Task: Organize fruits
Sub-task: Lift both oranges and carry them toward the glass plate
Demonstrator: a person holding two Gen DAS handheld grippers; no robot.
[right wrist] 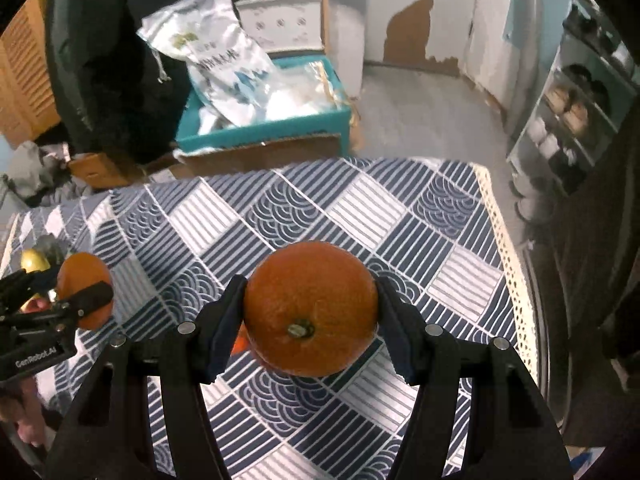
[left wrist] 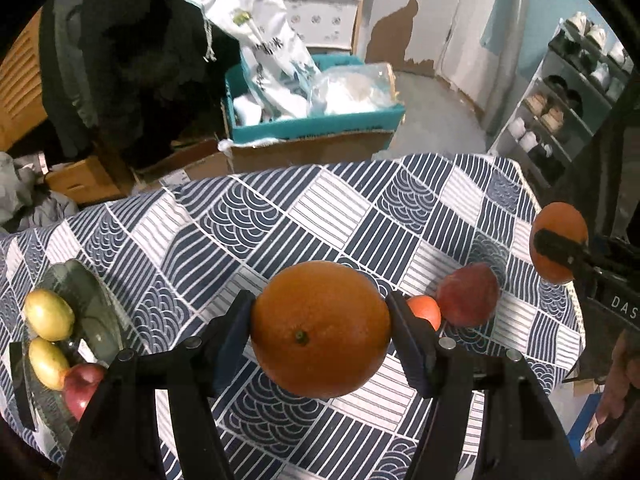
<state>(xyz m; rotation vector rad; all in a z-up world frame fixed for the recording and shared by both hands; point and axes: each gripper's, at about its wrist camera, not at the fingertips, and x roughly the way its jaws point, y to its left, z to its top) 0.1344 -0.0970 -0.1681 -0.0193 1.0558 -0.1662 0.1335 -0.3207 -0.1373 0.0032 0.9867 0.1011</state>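
My left gripper [left wrist: 320, 320] is shut on a large orange [left wrist: 320, 330], held above the patterned tablecloth [left wrist: 240, 248]. My right gripper [right wrist: 310, 312] is shut on a second orange [right wrist: 311, 308], also lifted off the cloth. Each wrist view shows the other gripper with its orange: the right one's orange [left wrist: 558, 242] at the right edge, the left one's orange [right wrist: 85, 290] at the left. A red apple [left wrist: 468, 294] and a small tangerine [left wrist: 425, 309] lie on the cloth. A glass plate [left wrist: 86, 300] at the left holds two yellow-green fruits [left wrist: 49, 314] and a red apple [left wrist: 82, 388].
Beyond the table's far edge stand a teal box [left wrist: 316, 124] full of white bags and cardboard boxes [left wrist: 304, 152]. A shoe rack [left wrist: 560, 104] stands at the right. A dark coat [left wrist: 120, 52] hangs at the back left. The cloth's lace hem [right wrist: 508, 248] marks the right table edge.
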